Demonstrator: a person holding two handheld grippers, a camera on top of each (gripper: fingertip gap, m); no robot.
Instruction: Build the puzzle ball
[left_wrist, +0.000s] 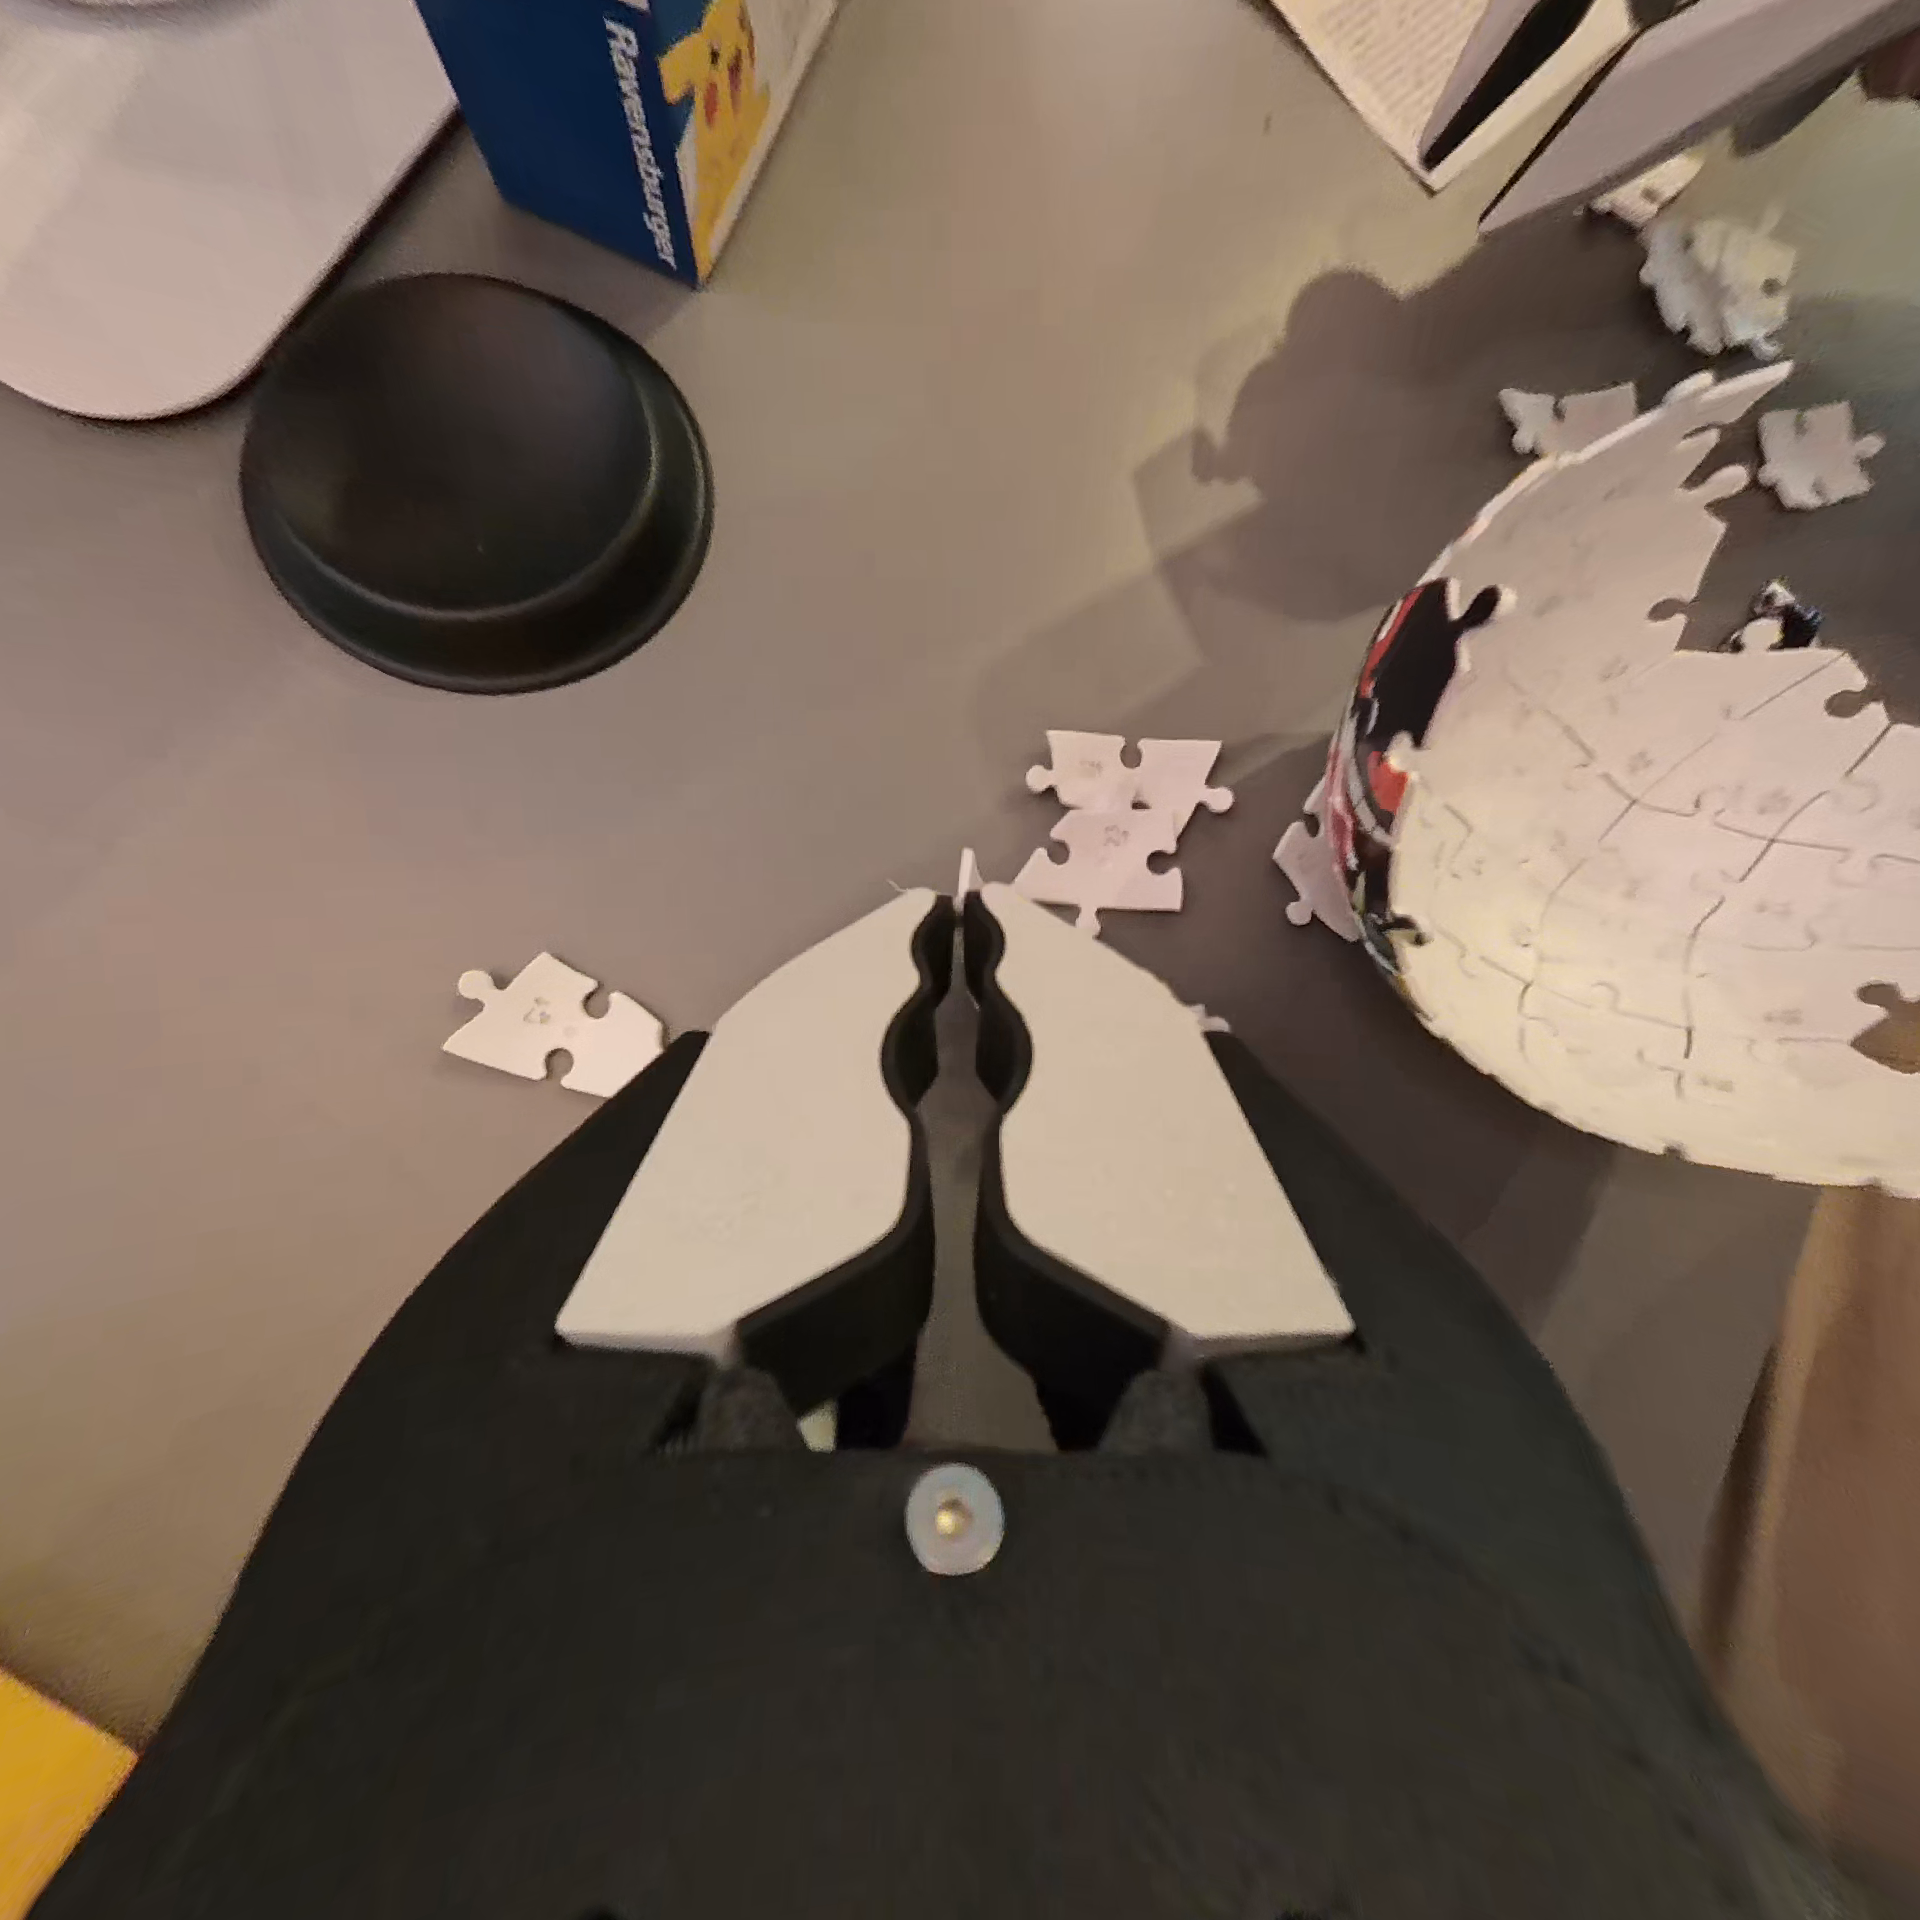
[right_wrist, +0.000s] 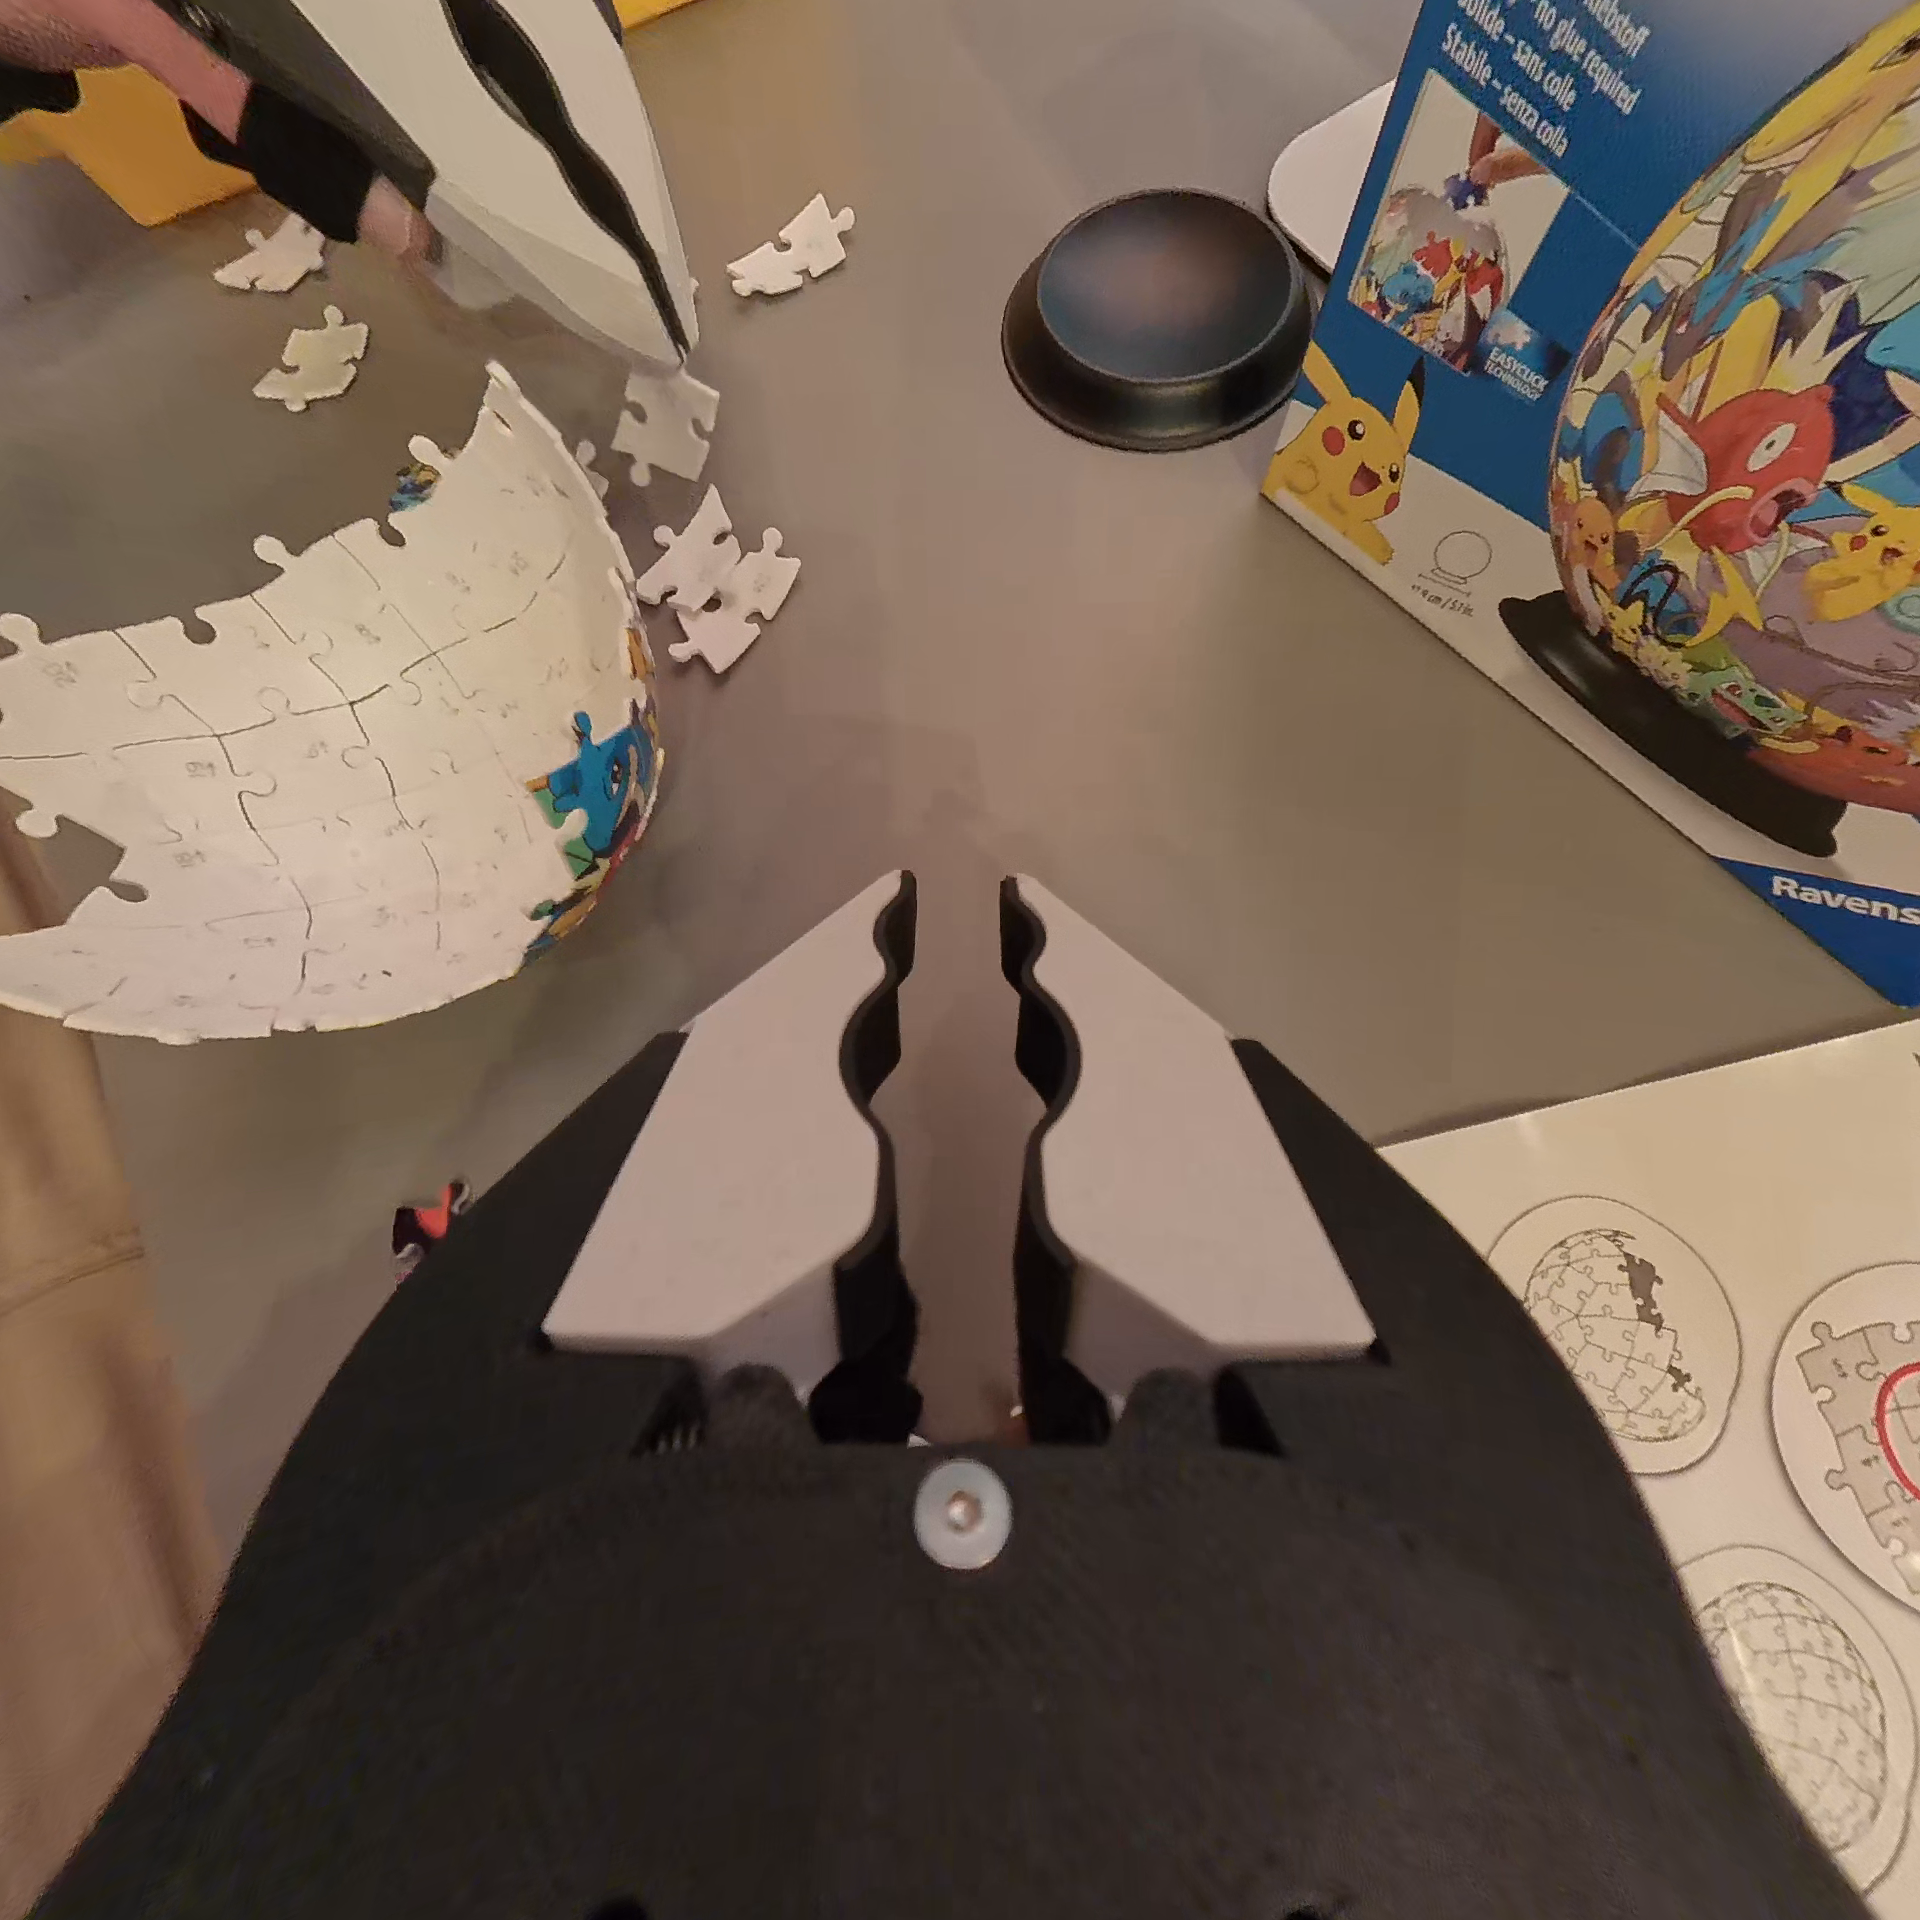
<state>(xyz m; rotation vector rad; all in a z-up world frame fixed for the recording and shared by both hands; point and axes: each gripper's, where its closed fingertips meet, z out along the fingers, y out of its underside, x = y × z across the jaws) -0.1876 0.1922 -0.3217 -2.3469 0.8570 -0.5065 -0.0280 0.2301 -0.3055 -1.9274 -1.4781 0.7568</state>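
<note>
The half-built puzzle ball (left_wrist: 1662, 883), a white shell with its printed side outward, lies open on the grey table; it also shows in the right wrist view (right_wrist: 312, 769). My left gripper (left_wrist: 961, 904) is shut on a white puzzle piece (left_wrist: 969, 871), seen edge-on at its tips. From the right wrist view this left gripper (right_wrist: 677, 348) holds that piece (right_wrist: 665, 416) just above the table beyond the ball's rim. My right gripper (right_wrist: 958, 894) is open and empty over bare table, right of the ball. Loose white pieces (left_wrist: 1122, 821) lie just beyond the left gripper's tips.
A black round stand (right_wrist: 1153, 322) sits mid-table, with the blue puzzle box (right_wrist: 1662, 416) to its right. An instruction sheet (right_wrist: 1714, 1351) lies near right. More loose pieces (right_wrist: 717, 582) lie around the ball, and one (left_wrist: 551, 1023) lies left of the left gripper. A yellow object (right_wrist: 135, 145) is far left. There is about 15 cm between the tips of the two grippers.
</note>
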